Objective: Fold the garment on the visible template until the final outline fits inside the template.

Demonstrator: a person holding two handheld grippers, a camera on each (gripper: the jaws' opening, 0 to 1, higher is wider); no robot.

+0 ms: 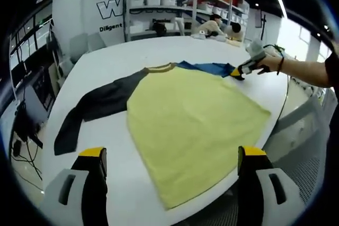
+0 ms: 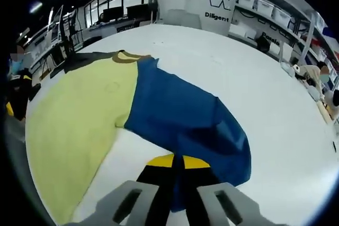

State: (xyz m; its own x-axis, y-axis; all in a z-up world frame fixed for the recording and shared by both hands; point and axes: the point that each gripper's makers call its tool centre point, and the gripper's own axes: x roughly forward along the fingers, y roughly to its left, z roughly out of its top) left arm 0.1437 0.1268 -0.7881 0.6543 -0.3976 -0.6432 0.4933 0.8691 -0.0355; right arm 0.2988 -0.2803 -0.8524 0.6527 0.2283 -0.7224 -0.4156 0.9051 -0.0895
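A yellow-bodied garment [image 1: 196,125] lies spread flat on a white table [image 1: 116,56], its dark sleeve [image 1: 90,112] stretched away from the body. The right gripper [image 2: 177,170] pinches the blue sleeve [image 2: 185,120] at its cuff; the left gripper [image 1: 172,154], jaws apart, hovers near the garment's hem.

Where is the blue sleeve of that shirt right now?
In the right gripper view the blue sleeve lies on the white table, right of the yellow body, its end pinched in the right tool.
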